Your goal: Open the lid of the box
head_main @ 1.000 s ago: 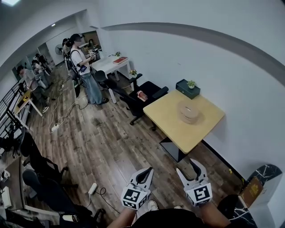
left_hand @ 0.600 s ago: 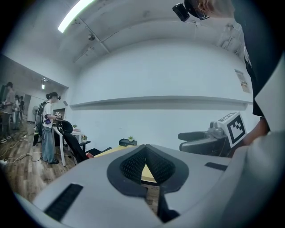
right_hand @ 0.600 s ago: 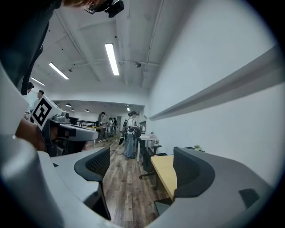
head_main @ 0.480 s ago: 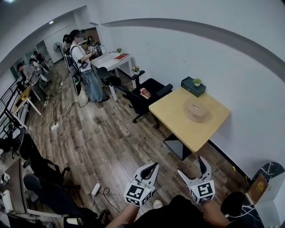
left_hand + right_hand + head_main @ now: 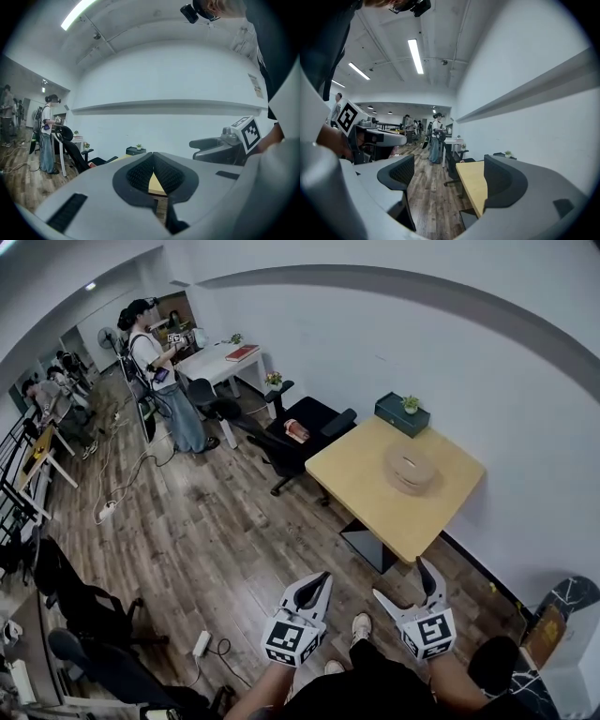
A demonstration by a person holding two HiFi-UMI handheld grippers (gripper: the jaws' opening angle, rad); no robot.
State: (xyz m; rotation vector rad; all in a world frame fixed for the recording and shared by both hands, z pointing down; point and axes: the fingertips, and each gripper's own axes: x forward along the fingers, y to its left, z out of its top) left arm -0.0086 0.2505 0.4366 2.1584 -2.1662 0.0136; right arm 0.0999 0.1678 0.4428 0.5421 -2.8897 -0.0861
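Observation:
A round, pale tan box point(image 5: 410, 468) with its lid on sits on the yellow wooden table point(image 5: 367, 491) by the white wall, well ahead of both grippers. In the head view my left gripper point(image 5: 319, 581) is held low over the wood floor, its jaws together and empty. To its right my right gripper point(image 5: 404, 580) has its jaws spread wide with nothing between them. The right gripper view looks past the right gripper point(image 5: 449, 168) to the table point(image 5: 472, 186). In the left gripper view, the shut left gripper point(image 5: 153, 158) hides most of the table.
A dark green box with a small plant point(image 5: 401, 414) stands at the table's far corner. A black office chair point(image 5: 298, 435) is beside the table. A person point(image 5: 161, 376) stands near a white desk point(image 5: 217, 362). A power strip and cable point(image 5: 200, 643) lie on the floor.
The right gripper's jaws have spread wider. Both grippers sit a little lower in the head view, and the view has shifted slightly.

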